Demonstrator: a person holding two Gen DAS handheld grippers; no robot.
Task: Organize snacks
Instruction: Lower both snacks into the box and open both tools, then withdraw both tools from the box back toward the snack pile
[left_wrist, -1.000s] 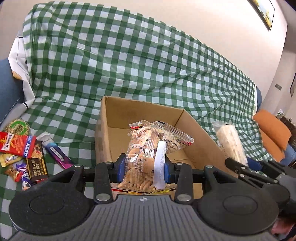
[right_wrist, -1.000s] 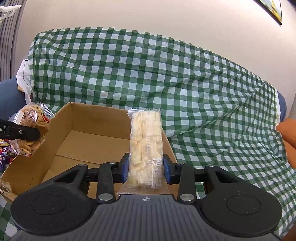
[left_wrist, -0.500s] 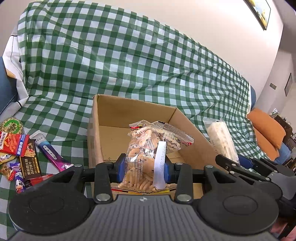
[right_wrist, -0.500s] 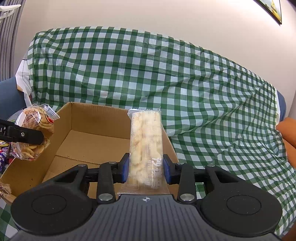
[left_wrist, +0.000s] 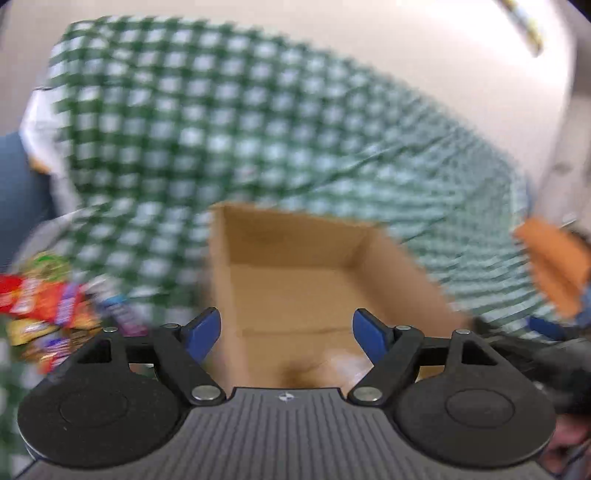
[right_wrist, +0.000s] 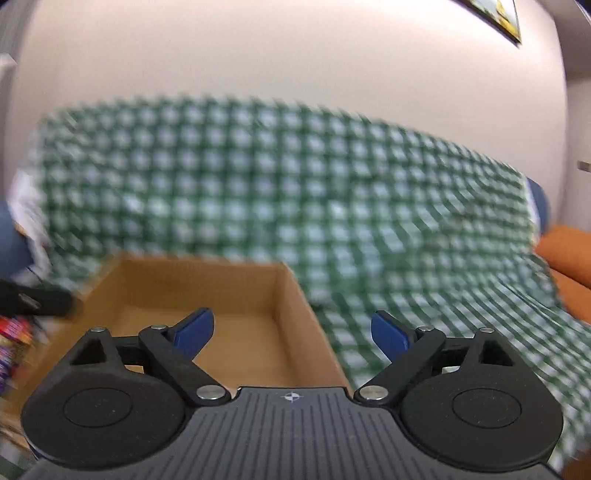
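Both views blurred. Left wrist: left gripper (left_wrist: 287, 334) jaws just opened, nothing between; box (left_wrist: 295, 280) ahead, below fingers; snacks (left_wrist: 44, 306) heaped far left. Right wrist: right gripper (right_wrist: 291, 334) jaws just opened, empty; box (right_wrist: 207, 295) ahead-left.

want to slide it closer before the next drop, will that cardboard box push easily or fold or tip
The cardboard box would probably slide easily: it sits on smooth-looking checked cloth and shows mostly bare floor, so it is likely light. Its open top and thin walls may flex if pushed high. Low and wide, it seems unlikely to tip; the cloth might bunch ahead of it.
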